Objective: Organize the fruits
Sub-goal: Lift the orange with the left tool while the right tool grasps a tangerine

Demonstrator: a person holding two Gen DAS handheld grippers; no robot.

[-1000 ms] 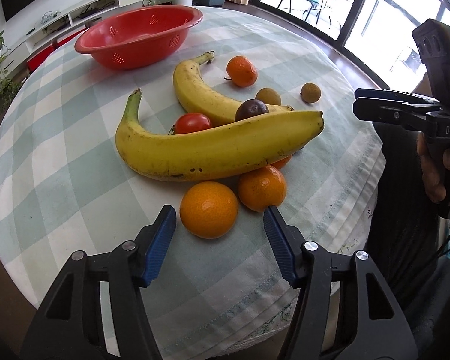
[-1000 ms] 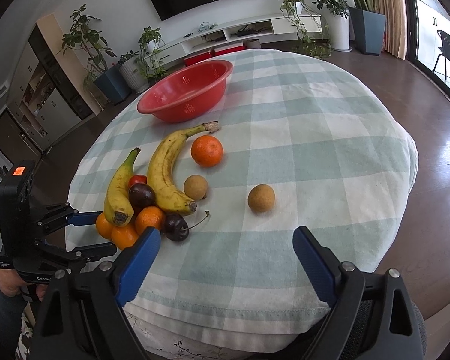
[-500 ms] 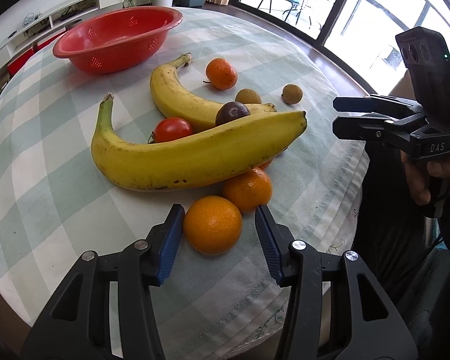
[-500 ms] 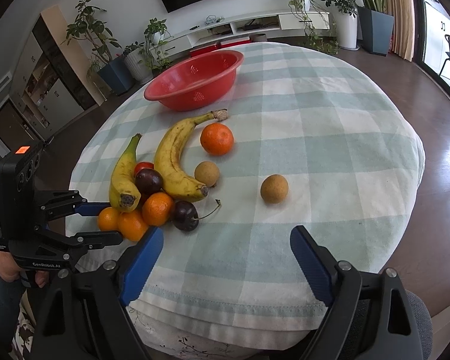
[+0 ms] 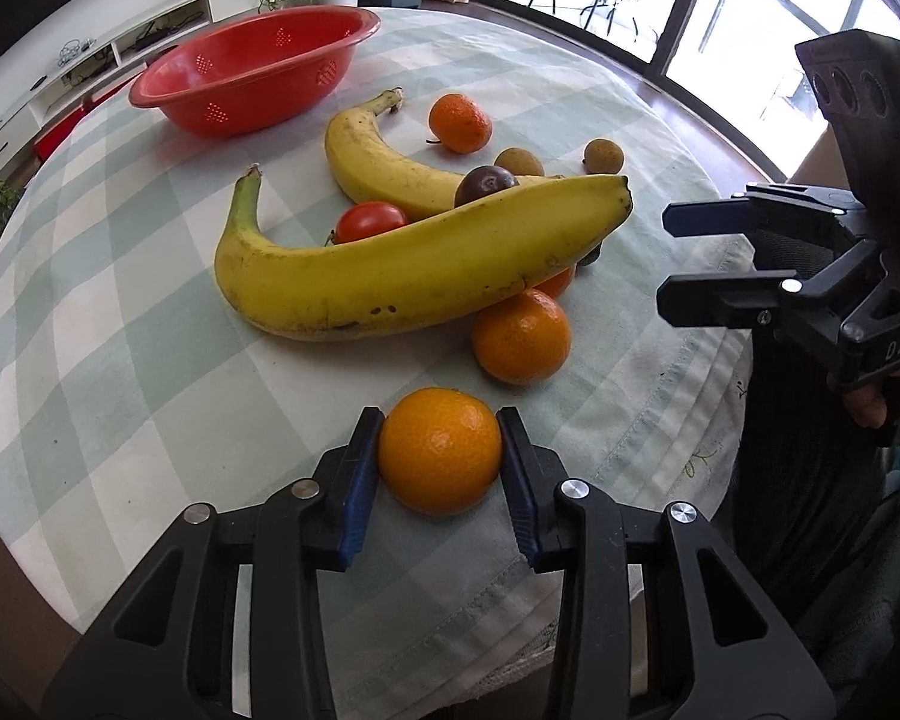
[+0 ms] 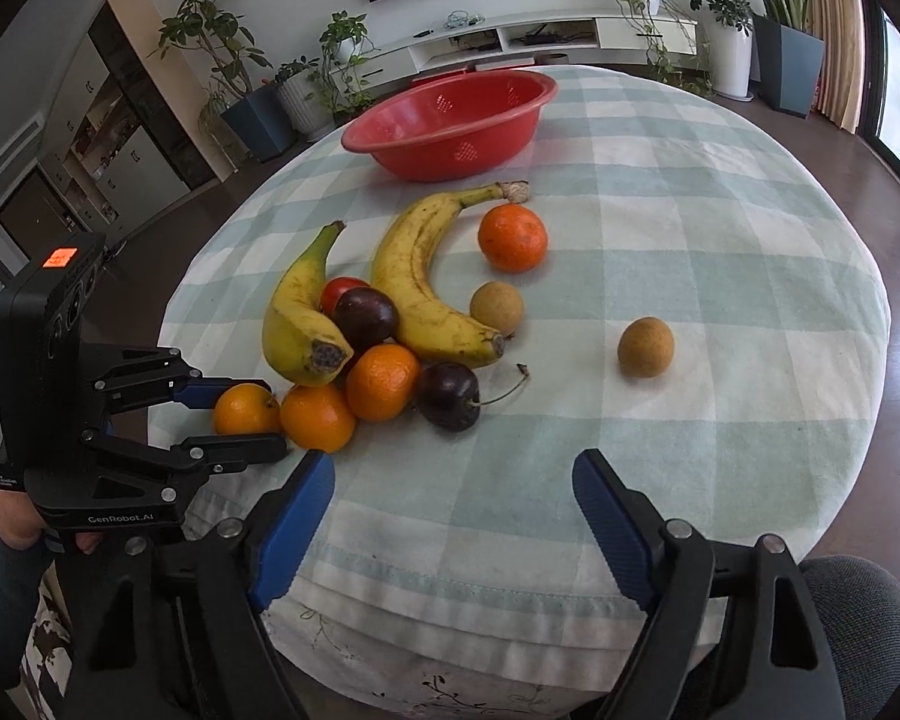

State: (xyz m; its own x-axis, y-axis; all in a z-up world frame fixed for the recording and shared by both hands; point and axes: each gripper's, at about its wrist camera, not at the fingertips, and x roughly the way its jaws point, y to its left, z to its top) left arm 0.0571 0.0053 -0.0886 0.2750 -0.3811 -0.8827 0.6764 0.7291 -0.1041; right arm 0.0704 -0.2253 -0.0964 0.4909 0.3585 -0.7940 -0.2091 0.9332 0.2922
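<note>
A small orange [image 5: 440, 450] rests on the checked tablecloth near the front edge. My left gripper [image 5: 440, 418] has its jaws closing, and both blue pads touch the orange's sides; in the right wrist view the left gripper [image 6: 267, 420] holds that orange [image 6: 243, 409]. Behind it lie a mandarin [image 5: 521, 336], two bananas [image 5: 414, 270] [image 5: 390, 162], a tomato [image 5: 371, 221] and a dark plum [image 5: 485, 183]. The red colander [image 5: 252, 72] stands empty at the back. My right gripper [image 6: 453, 468] hovers over bare cloth, jaws narrowing with nothing between them.
A cherry [image 6: 448, 396], two brown longans [image 6: 645, 346] [image 6: 497, 307] and another mandarin [image 6: 512, 238] lie right of the bananas. The round table's cloth edge [image 6: 480, 594] falls away just below my right gripper. Plants and a low white shelf stand behind the table.
The left jaws have come in from wide apart to touch the orange on both sides. My right gripper has drifted towards the fruit pile and its jaws have narrowed slightly.
</note>
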